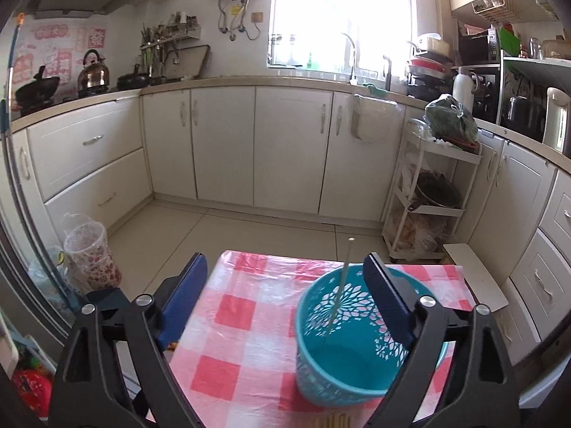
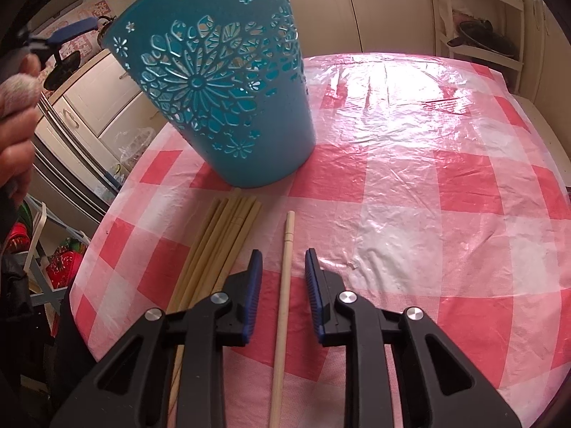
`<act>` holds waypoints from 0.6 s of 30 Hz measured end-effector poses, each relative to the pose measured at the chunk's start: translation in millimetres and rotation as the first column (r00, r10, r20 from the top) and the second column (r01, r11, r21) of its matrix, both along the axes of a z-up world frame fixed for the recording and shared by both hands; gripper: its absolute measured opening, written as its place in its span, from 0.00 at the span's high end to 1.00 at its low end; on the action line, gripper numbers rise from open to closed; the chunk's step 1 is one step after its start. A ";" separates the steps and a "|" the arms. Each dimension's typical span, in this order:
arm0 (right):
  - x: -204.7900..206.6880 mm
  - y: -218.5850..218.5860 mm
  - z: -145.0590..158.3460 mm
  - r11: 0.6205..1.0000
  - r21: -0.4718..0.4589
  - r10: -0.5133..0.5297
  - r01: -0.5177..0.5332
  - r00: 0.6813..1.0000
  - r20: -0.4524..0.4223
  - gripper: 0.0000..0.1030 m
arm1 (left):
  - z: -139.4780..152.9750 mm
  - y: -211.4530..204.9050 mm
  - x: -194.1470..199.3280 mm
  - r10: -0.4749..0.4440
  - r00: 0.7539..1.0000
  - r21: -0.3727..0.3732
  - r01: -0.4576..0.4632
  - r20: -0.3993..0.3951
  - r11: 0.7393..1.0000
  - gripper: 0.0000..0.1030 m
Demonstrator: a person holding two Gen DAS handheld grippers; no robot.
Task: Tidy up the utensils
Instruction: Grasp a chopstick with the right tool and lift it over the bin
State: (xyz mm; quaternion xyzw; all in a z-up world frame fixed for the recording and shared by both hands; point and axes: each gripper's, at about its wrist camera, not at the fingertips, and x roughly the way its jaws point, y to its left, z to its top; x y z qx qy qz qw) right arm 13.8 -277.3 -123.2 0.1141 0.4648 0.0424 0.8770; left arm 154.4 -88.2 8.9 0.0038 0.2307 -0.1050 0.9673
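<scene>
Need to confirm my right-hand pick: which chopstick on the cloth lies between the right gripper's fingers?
The single chopstick lying apart, right of the bundle of chopsticks. It runs between the right gripper's fingers, untouched; the bundle sits outside its left finger.

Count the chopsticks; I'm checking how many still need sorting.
About 7: one chopstick standing in the basket, one lone chopstick between the fingers of the right gripper, a bundle of roughly five left of it; overlap may hide more.

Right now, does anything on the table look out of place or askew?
One chopstick lies apart from the chopstick bundle, between the open right tongs. Another chopstick stands leaning in the teal basket.
</scene>
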 end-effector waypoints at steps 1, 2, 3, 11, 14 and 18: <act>-0.3 2.1 -0.4 1.000 -0.027 0.003 -0.003 1.000 0.003 0.85 | -0.2 10.9 -8.7 0.017 1.000 0.004 -0.017 0.006 1.000 0.12; -0.7 5.5 -0.5 0.998 -0.064 0.011 -0.010 1.000 0.006 0.89 | -1.7 19.5 -15.5 0.031 1.000 0.007 -0.031 0.005 0.999 0.10; -1.2 10.1 -0.7 0.994 -0.106 0.021 -0.019 1.000 0.010 0.91 | -3.9 28.8 -21.4 0.043 0.999 0.007 -0.043 -0.002 0.999 0.09; -13.2 10.6 20.6 0.997 -0.082 0.017 -0.014 0.999 0.034 0.95 | -47.4 94.4 -51.6 0.086 0.983 -0.056 -0.096 -0.164 0.994 0.08; -32.3 -18.8 61.5 0.978 0.207 -0.025 -0.003 0.991 0.129 0.95 | -60.5 104.2 -60.1 0.089 0.977 -0.038 -0.098 -0.191 0.994 0.08; -35.3 -37.4 134.6 0.931 0.361 -0.073 -0.047 0.948 0.311 0.95 | -78.6 118.8 -65.5 0.092 0.963 -0.049 -0.108 -0.255 0.993 0.08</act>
